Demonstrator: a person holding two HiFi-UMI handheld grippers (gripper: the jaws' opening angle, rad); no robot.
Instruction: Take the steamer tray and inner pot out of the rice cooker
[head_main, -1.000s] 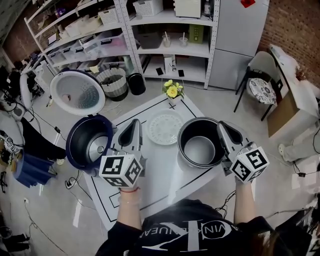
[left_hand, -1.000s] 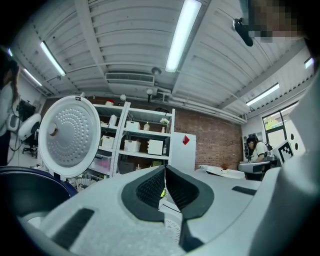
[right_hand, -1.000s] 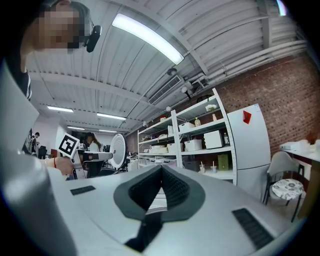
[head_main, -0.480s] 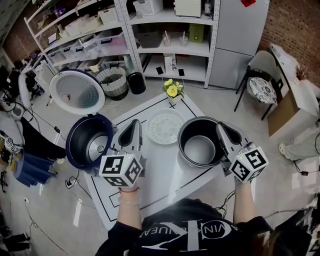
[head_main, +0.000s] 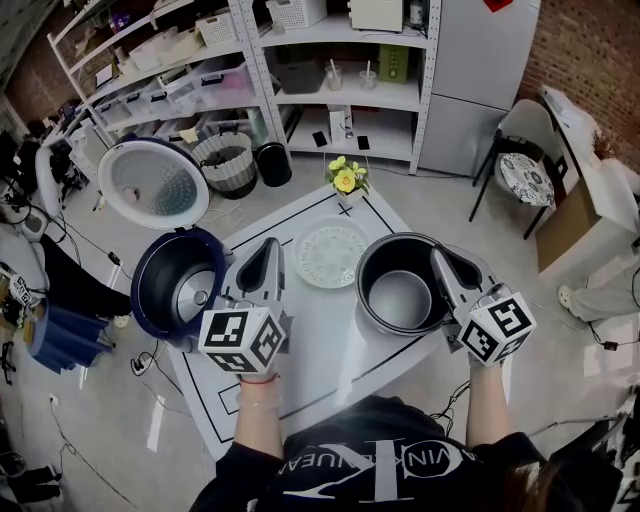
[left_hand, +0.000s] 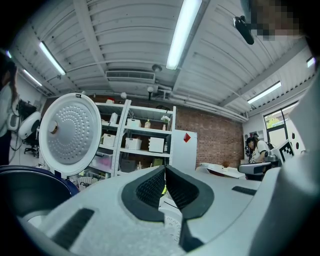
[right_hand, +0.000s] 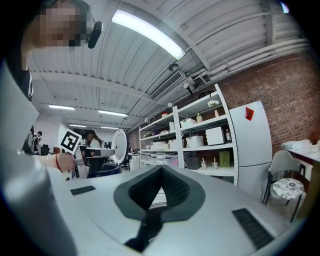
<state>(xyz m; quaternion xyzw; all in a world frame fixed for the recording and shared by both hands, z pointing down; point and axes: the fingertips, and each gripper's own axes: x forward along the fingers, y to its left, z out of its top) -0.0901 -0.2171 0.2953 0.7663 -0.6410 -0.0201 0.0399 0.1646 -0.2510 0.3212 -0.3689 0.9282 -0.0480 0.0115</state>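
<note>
Rice cooker (head_main: 172, 285): dark blue body at the left edge of the table, cavity open with a pale round plate showing at the bottom.
Cooker lid (head_main: 154, 184): hinged fully back, with its dimpled silver inner face turned up and towards the room.
Steamer tray (head_main: 330, 254): white perforated disc, out of the cooker. It lies flat near the middle of the table, between the cooker and the inner pot.
Inner pot (head_main: 400, 288): dark and empty, out of the cooker. It stands upright on the table just right of the steamer tray. Whether the two rims touch cannot be told.
Left gripper (head_main: 269, 245): held level over the table between the cooker and the steamer tray. The jaws are pressed together with nothing between the ribbed pads.
Right gripper (head_main: 438, 253): held level at the right side of the inner pot, its nose overlapping the pot's rim in the head view. Contact cannot be told. The jaws are closed tight on each other and hold nothing.
Table (head_main: 322, 345): white top marked with black lines.
Flower pot (head_main: 345, 181): small, with yellow blooms, at the far corner of the table beyond the steamer tray.
Shelving (head_main: 335, 95): white racks behind the table, holding boxes and cups.
Basket (head_main: 226, 166): ribbed, on the floor beside the shelving.
Chair (head_main: 520, 165): pale, with a patterned seat, well apart at the right.
</note>
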